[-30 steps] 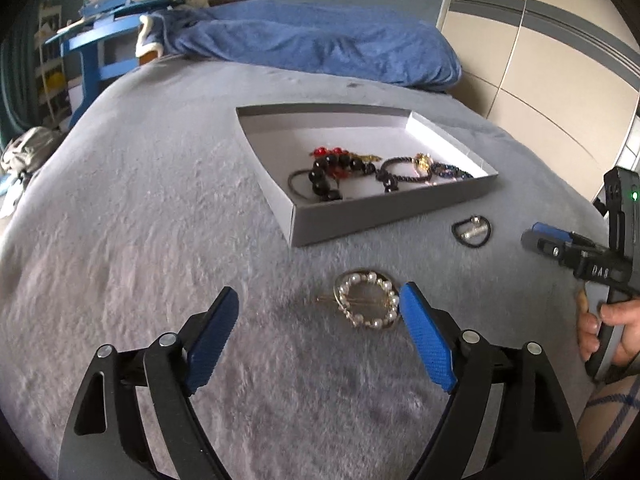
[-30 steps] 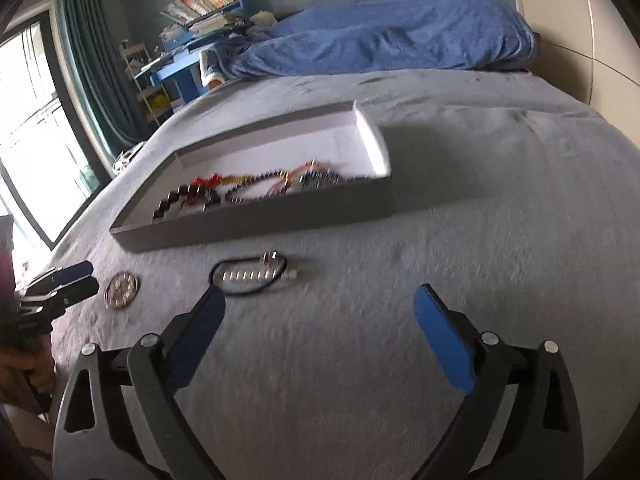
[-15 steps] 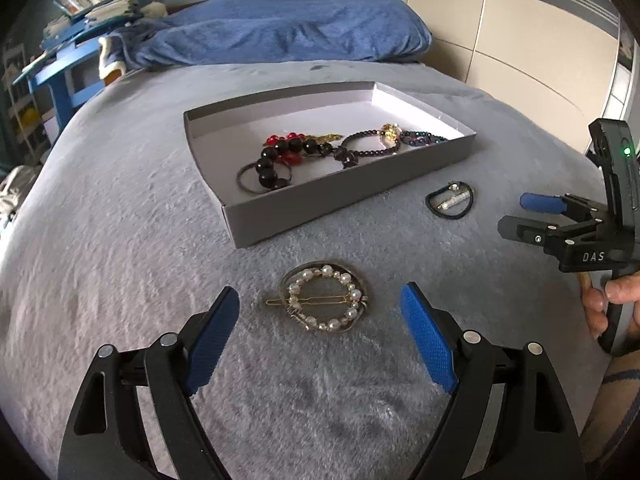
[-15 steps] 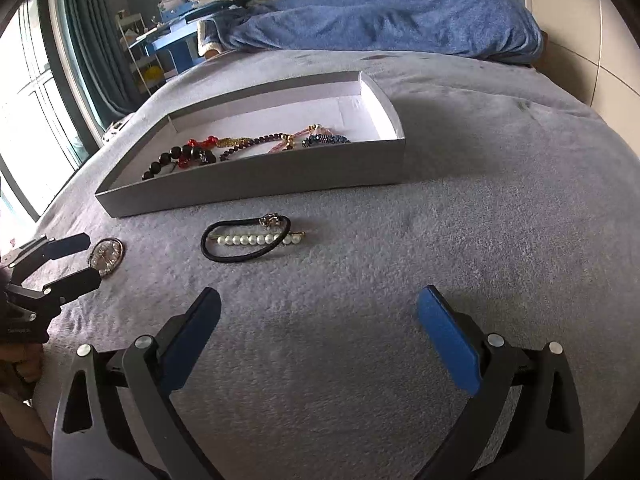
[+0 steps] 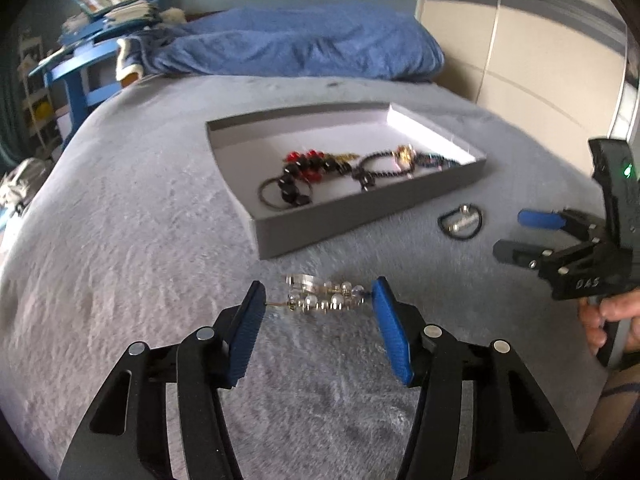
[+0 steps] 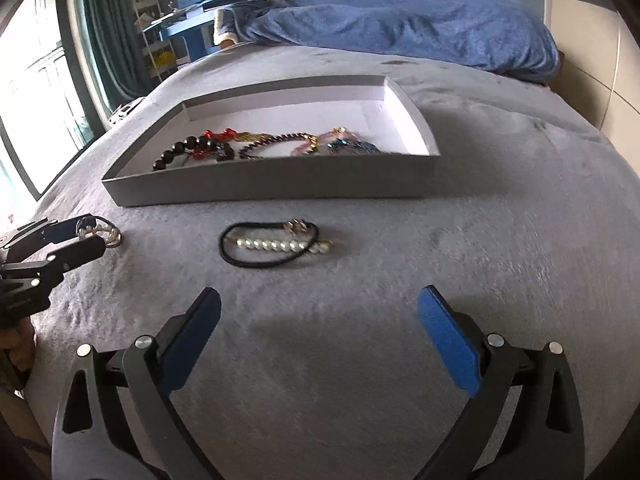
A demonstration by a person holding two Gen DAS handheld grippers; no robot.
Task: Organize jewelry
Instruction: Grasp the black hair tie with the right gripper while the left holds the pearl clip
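A round pearl hair clip [image 5: 320, 301] stands tipped on edge on the grey bedspread, between the blue pads of my left gripper [image 5: 316, 300]. The jaws are closing and both pads touch its ends. From the right wrist view, the clip [image 6: 109, 233] sits in the left gripper [image 6: 93, 235] at far left. A black hair tie with a pearl bar [image 6: 276, 245] lies in front of my right gripper [image 6: 320, 320], which is open with nothing between its fingers. The grey tray [image 5: 360, 222] behind holds several bead bracelets.
The tray [image 6: 272, 190] sits mid-bed with its back half bare. A blue duvet [image 5: 304, 46] is bunched at the head of the bed. The right gripper [image 5: 508, 234] and a hand holding it are at the right edge, near the hair tie [image 5: 460, 222]. A blue desk stands far left.
My left jaws have narrowed onto the pearl clip, and the clip has tipped from flat to edge-on. The right gripper has drifted closer to the hair tie.
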